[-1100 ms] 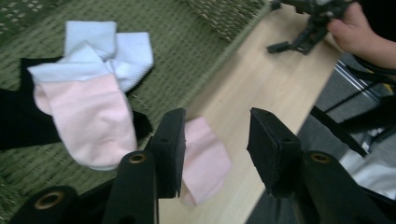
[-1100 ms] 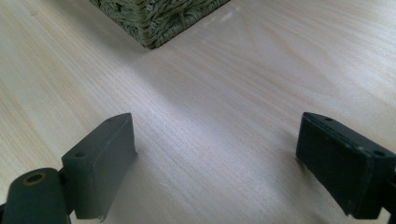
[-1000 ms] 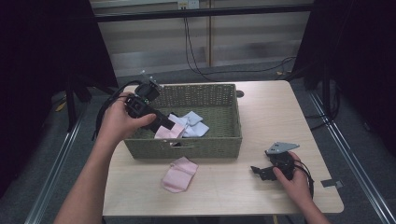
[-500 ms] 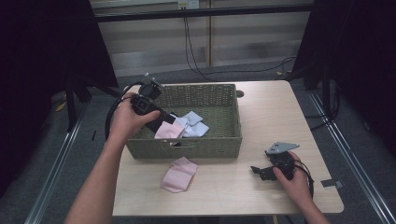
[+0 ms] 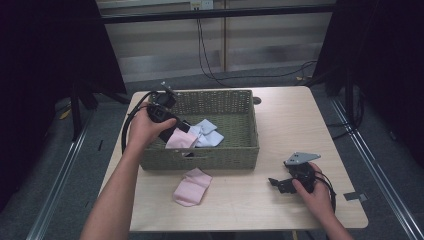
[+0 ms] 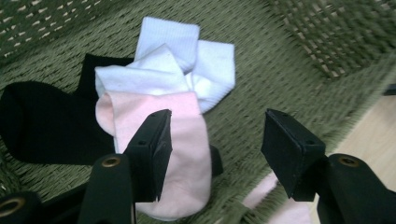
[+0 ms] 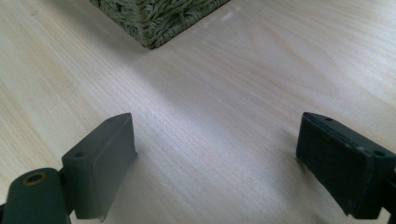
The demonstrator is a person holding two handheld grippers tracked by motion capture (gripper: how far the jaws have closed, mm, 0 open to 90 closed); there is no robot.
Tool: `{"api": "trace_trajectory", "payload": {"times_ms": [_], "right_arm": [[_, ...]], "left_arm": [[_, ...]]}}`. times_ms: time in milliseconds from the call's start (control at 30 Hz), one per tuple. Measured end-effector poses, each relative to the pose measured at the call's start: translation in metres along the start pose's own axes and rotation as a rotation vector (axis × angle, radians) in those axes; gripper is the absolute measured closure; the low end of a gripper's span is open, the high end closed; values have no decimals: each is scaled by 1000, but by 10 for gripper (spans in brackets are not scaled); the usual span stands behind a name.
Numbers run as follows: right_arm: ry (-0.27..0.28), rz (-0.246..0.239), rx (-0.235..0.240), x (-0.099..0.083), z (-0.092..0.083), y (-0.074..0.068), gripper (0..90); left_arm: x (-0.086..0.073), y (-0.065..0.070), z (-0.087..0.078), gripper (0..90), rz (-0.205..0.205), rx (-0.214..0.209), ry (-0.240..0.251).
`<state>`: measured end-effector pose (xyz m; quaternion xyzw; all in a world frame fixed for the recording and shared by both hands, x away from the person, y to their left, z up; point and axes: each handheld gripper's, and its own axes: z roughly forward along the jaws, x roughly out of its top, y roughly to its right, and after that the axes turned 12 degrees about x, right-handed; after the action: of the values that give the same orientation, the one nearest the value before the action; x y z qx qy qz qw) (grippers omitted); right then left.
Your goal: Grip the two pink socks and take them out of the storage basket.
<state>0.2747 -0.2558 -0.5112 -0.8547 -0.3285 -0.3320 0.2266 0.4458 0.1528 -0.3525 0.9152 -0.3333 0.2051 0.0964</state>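
Left gripper (image 6: 212,149), centre-left over the basket (image 5: 235,150): jaws just spread apart, released above pink sock (image 6: 184,154); right gripper (image 7: 215,163), lower right: released, empty.

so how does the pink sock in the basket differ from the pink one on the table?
The pink sock in the basket lies on top of white and black socks; the pink sock on the table lies alone on bare wood. The first sits right under the left gripper; the second is clear of both grippers. Both are the same pale pink.

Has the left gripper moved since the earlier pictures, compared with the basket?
Yes. The left gripper has come down from above the basket rim, low over the pink sock. Its jaws have just been opening, with nothing clamped between them.
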Motion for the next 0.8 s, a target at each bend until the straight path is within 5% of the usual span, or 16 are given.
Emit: {"api": "trace_trajectory", "payload": {"times_ms": [800], "right_arm": [[-1,-1,2,0,0,0,111]], "left_arm": [[5,-2,53,382,-28,17,-63]]}}
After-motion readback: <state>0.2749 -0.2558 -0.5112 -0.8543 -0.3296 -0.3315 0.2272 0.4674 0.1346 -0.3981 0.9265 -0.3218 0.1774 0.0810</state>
